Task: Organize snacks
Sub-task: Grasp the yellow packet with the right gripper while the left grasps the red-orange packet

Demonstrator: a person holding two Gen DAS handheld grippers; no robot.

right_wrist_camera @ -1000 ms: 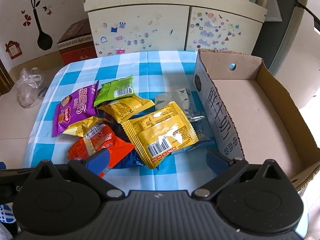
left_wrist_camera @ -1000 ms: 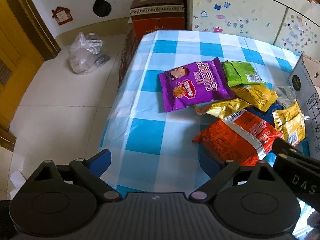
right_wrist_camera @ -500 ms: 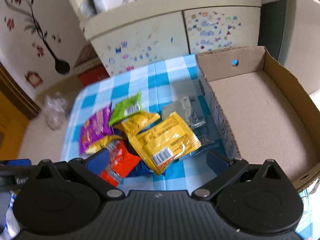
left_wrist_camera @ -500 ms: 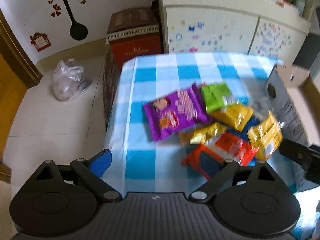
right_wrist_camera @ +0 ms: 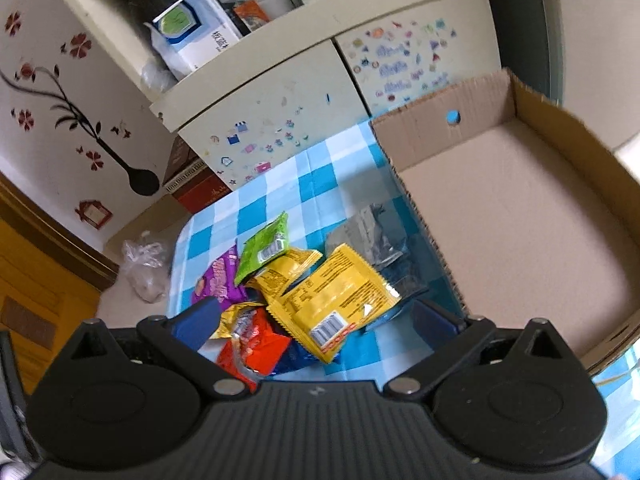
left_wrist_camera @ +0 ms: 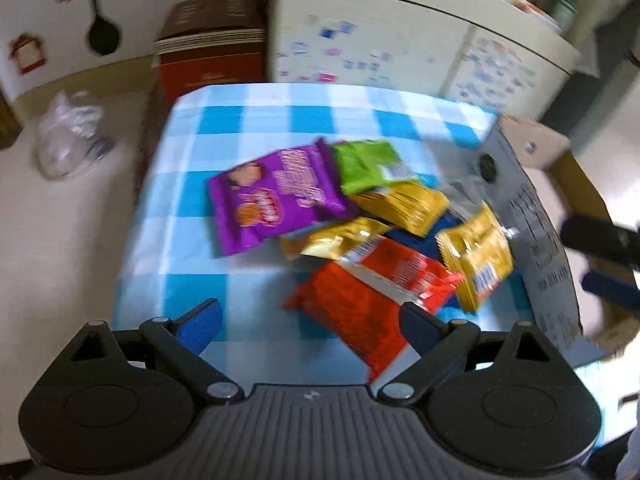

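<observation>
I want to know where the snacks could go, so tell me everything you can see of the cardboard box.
The cardboard box is a shallow, open-topped tray of plain brown corrugated card, with nothing visible inside it. Its far wall has a small round hole. The outer side facing the snacks is printed grey-white with dark characters and a round dark emblem. It sits flat on the blue checked tablecloth, right of the snack pile; a silver packet lies against that side.
</observation>
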